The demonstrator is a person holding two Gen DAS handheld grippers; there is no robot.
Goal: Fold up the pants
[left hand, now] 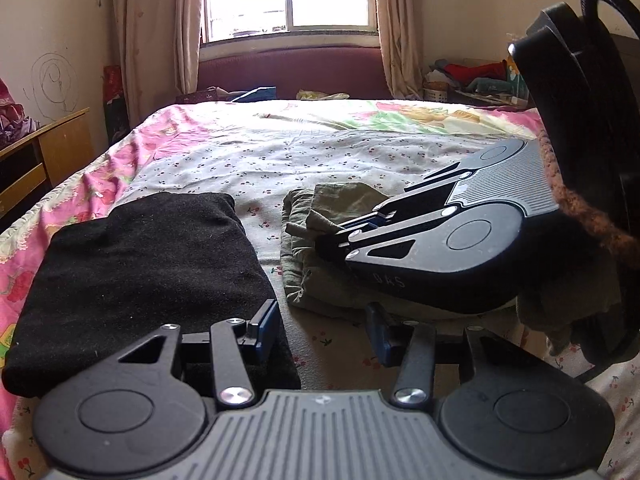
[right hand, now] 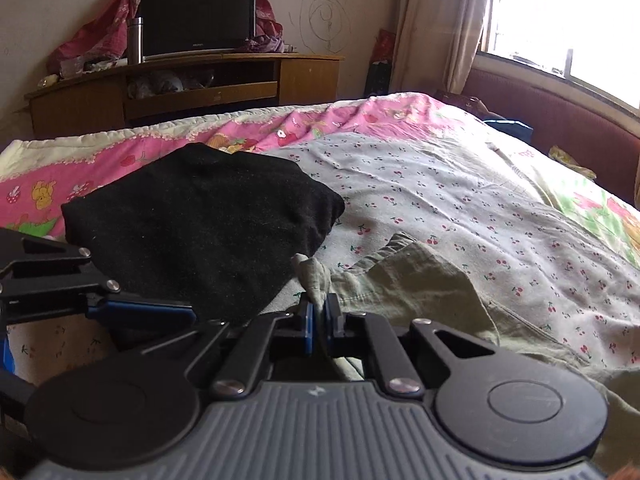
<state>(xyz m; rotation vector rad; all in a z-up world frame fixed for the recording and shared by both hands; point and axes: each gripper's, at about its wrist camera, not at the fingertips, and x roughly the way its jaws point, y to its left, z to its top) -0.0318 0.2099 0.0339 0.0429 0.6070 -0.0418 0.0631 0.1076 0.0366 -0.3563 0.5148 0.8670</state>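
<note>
Crumpled olive pants [left hand: 308, 256] lie on the bed to the right of a folded black garment [left hand: 144, 264]. My right gripper [right hand: 319, 314] is shut on a pinched fold of the olive pants [right hand: 420, 292], and a tuft of cloth sticks up between its blue pads. In the left wrist view the right gripper [left hand: 326, 240] reaches in from the right onto the pants. My left gripper [left hand: 322, 330] hangs open just in front of the pants, with only bedsheet in its gap. Its left finger lies over the black garment's edge.
The bed carries a cherry-print sheet [left hand: 304, 152] over a pink cartoon quilt [right hand: 120, 160]. A wooden TV stand [right hand: 192, 84] stands beyond the bed's side and a maroon bench [left hand: 288, 68] runs under the window. A person's brown sleeve [left hand: 580, 208] is at the right.
</note>
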